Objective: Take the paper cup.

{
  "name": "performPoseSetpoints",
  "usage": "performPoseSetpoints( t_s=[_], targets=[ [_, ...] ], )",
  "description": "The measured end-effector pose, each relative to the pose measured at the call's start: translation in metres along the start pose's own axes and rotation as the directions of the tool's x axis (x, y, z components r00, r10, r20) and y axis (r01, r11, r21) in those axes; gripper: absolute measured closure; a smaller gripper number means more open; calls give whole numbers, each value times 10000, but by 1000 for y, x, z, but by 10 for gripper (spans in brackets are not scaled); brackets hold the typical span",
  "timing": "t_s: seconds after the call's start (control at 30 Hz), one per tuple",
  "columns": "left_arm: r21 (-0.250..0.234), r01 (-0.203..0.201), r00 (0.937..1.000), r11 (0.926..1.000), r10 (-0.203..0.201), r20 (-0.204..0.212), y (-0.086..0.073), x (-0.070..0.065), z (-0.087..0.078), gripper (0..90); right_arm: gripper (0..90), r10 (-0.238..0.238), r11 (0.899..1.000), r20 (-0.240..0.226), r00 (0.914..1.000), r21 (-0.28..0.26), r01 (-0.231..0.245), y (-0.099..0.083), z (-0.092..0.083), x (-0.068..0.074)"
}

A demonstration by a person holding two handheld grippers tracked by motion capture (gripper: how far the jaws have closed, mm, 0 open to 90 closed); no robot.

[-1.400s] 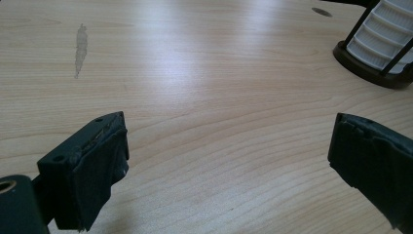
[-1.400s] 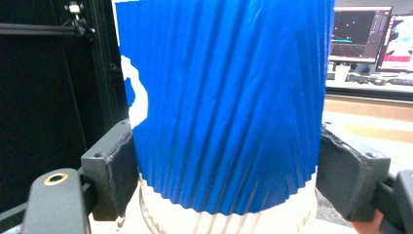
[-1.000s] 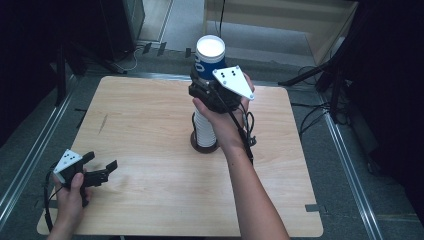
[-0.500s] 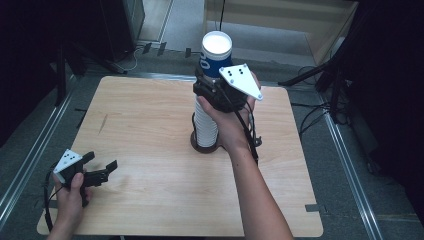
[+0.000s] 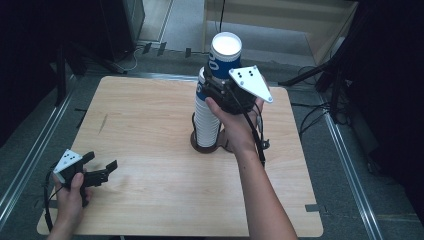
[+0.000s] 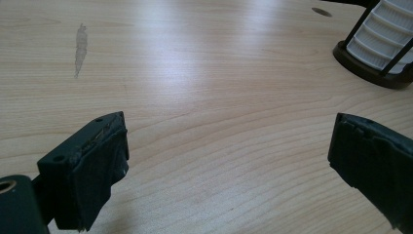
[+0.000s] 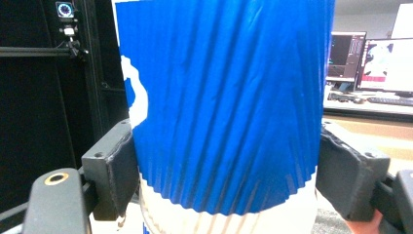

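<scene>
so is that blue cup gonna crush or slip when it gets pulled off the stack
The blue cup looks like thin ribbed paper, so it probably dents if squeezed hard. The right gripper clamps both its sides, and the ridges likely help against slipping. It seems light; the tall stack below may wobble as it comes free.

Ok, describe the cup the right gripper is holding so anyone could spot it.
On the wooden table, find the tall white cup stack near the middle. Above it, the right gripper clamps the blue cup: blue-wrapped, unlike the ribbed white cups below.
</scene>
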State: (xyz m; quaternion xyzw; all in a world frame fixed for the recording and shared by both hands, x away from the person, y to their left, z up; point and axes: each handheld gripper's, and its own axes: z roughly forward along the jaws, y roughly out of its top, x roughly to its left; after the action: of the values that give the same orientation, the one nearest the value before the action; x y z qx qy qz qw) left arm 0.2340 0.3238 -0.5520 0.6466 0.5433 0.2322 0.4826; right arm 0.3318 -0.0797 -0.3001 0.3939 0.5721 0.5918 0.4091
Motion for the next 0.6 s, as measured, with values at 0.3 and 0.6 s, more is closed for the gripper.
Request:
performPoseSetpoints(
  t_s=[0.3, 0.6],
  targets=[
    [2, -11, 10000, 10000, 11, -2, 0, 0, 0, 19, 189, -60, 9999, -104, 9999, 97, 61, -6, -9, 2],
    [-3, -23, 10000, 10000, 23, -8, 0, 0, 0, 19, 189, 75, 9999, 80, 9999, 86, -75, -11, -18, -7]
  ],
)
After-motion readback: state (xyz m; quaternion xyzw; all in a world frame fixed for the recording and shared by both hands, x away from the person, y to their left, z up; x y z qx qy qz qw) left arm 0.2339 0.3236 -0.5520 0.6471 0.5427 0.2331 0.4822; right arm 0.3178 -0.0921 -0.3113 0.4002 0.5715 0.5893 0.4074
